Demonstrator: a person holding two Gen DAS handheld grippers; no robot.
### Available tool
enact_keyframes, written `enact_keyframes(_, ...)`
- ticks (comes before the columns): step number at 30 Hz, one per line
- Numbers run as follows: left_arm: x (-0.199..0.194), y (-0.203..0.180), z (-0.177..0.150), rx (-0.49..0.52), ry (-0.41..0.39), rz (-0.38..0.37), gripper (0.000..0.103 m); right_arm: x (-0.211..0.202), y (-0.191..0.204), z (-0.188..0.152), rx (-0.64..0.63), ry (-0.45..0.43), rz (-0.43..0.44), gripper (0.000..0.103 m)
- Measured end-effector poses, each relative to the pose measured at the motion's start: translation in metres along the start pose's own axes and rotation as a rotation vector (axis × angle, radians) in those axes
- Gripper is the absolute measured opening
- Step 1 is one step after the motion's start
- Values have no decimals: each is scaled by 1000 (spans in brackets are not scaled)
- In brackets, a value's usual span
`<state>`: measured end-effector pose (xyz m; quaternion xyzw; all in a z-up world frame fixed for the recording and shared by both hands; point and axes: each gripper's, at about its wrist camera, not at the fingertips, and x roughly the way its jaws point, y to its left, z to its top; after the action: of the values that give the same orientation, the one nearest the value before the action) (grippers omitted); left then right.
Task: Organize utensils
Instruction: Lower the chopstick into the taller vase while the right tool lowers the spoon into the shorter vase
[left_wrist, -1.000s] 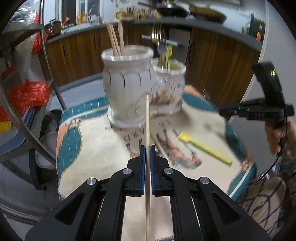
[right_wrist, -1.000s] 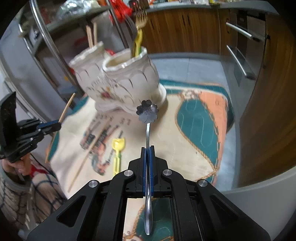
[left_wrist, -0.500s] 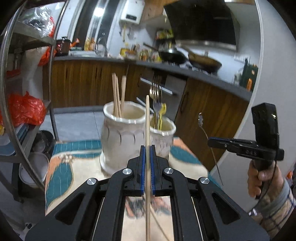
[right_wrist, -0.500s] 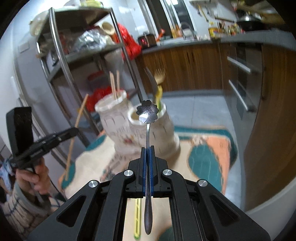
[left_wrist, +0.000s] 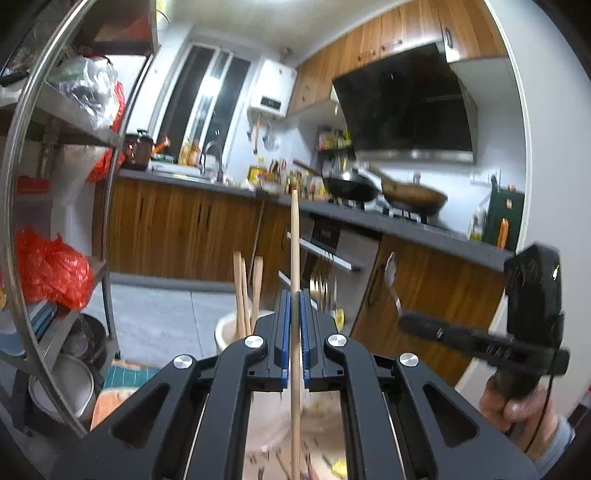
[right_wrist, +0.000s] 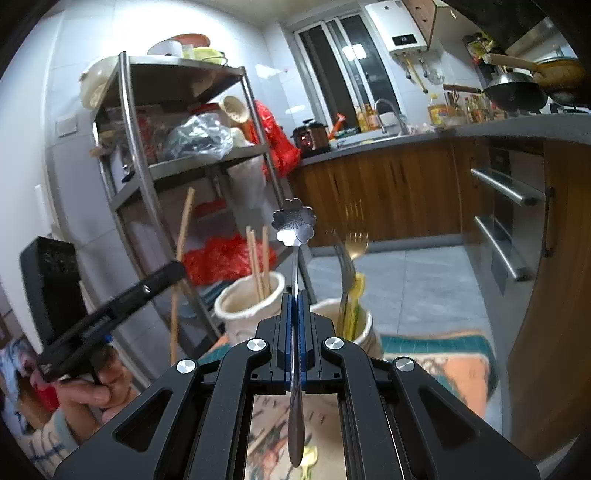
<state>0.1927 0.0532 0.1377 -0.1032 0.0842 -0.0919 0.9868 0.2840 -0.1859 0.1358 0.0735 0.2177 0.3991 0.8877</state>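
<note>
My left gripper (left_wrist: 294, 295) is shut on a wooden chopstick (left_wrist: 294, 240) that stands upright between its blue pads. My right gripper (right_wrist: 294, 295) is shut on a metal spoon (right_wrist: 294, 221) with a flower-shaped bowl, held upright. Both grippers hang above the table. Below them stand two white ceramic holders: one (right_wrist: 251, 306) with three chopsticks (right_wrist: 257, 258), the other (right_wrist: 364, 332) with forks (right_wrist: 349, 258) and a yellow utensil. The left gripper (right_wrist: 166, 275) shows at the left of the right wrist view, the right gripper (left_wrist: 410, 321) at the right of the left wrist view.
A steel shelf rack (right_wrist: 147, 173) with bags and bowls stands left of the table. Wooden cabinets and an oven front (right_wrist: 506, 229) lie behind. The patterned tablecloth (right_wrist: 436, 362) carries a yellow utensil (right_wrist: 308, 456) and a loose chopstick (left_wrist: 282, 463). Hands (right_wrist: 92, 391) hold the gripper handles.
Both grippers rose and tipped up from the table, carrying the chopstick and the spoon. The holders dropped lower in both views and the kitchen wall came into sight.
</note>
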Motion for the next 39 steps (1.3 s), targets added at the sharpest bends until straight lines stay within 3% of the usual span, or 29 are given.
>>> enact_keyframes(7, 16, 5, 29, -45, -106, -19, 5, 17, 1, 19, -26, -53, -31, 4)
enact_keyframes(20, 49, 14, 35, -70, -215, 39, 5, 40, 13, 38, -101, -152, -84, 4)
enact_keyframes(30, 74, 20, 8, -45, -142, 68, 5, 68, -2, 23, -111, -148, -177, 4)
enact_keyframes(39, 67, 11, -14, 7, -91, 104, 5, 55, 3, 6, -120, -144, -200, 4)
